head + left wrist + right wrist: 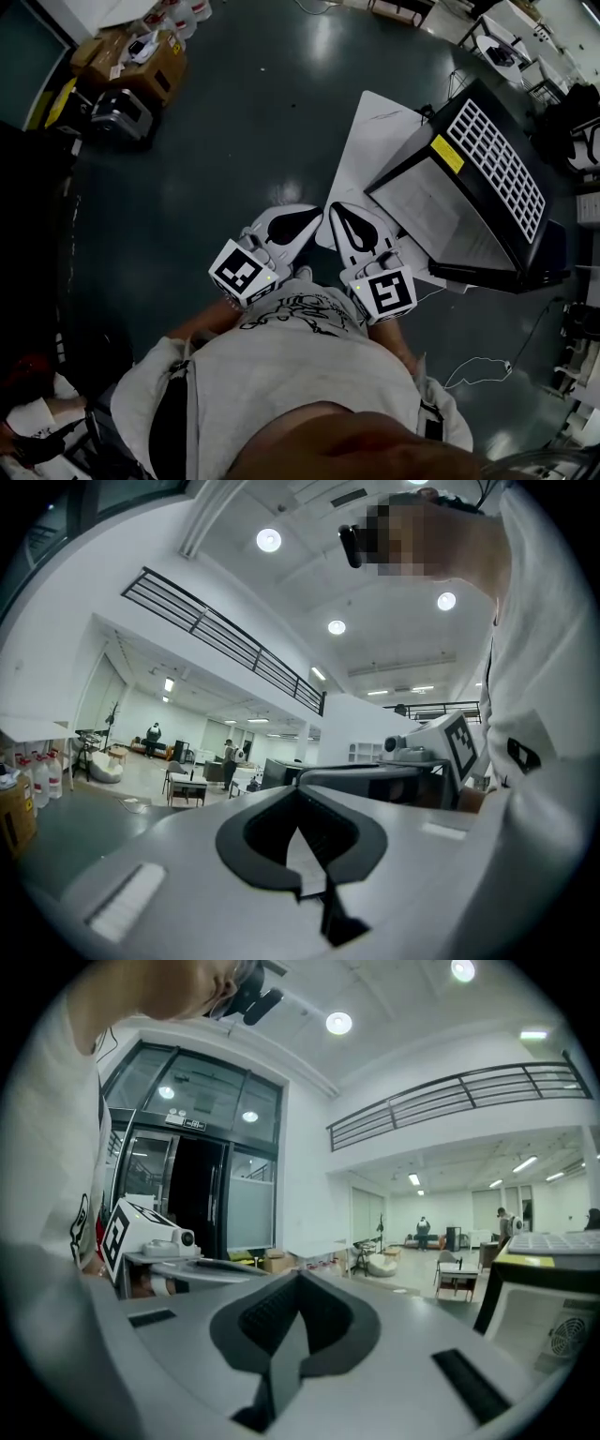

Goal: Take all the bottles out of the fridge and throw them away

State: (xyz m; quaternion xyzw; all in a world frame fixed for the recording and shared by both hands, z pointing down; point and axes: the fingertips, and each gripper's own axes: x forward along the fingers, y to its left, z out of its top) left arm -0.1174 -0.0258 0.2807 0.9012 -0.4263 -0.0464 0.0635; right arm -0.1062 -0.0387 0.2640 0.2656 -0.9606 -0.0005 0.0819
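Note:
The small black fridge (pixel 487 178) with a white grille stands on a white sheet (pixel 375 141) at the right of the head view. Its corner also shows at the right edge of the right gripper view (pixel 553 1316). Its inside is hidden and I see no bottle from it. My left gripper (pixel 314 214) and right gripper (pixel 336 208) are held side by side close to the person's body, pointing toward the fridge. The left gripper's (pixel 298 789) jaws meet at the tips with nothing between them. Those of the right gripper (pixel 300 1274) also meet, holding nothing.
Cardboard boxes (pixel 141 56), white jugs (pixel 183 14) and a black case (pixel 122 112) sit on the dark floor at the far left. A thin cable (pixel 478 370) trails on the floor right of the person. Desks and chairs stand further off.

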